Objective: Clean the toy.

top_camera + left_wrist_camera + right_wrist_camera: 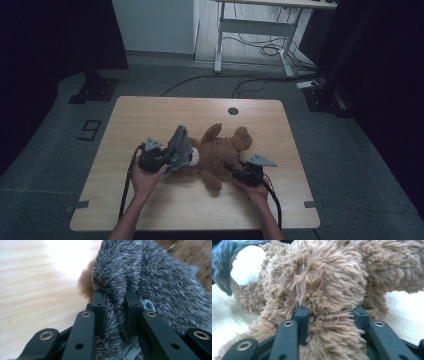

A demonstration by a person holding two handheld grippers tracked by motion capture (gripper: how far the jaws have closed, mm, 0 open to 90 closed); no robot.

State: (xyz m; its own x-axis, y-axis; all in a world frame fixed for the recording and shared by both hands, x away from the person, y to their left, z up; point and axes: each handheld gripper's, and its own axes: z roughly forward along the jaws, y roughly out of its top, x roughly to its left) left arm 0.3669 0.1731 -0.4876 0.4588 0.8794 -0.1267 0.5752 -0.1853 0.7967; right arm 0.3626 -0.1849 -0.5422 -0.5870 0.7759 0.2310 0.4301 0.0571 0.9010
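A brown teddy bear (220,152) lies on its back in the middle of the wooden table (150,115), with its white muzzle (194,156) turned left. A grey fleecy cloth (179,146) covers its head. My left gripper (172,161) is shut on a fold of that grey cloth (140,277), the fleece pinched between its black fingers (98,303). My right gripper (235,170) is shut on the bear's brown furry body (324,290), the fur bulging between its fingers (301,315). The muzzle (245,263) and grey cloth (222,262) appear at the upper left of the right gripper view.
A round cable hole (233,110) sits near the table's far edge. Beyond the table stand a white desk frame (250,30) with loose cables on the floor and a dark stand base (95,90). Bare tabletop lies to the left and front.
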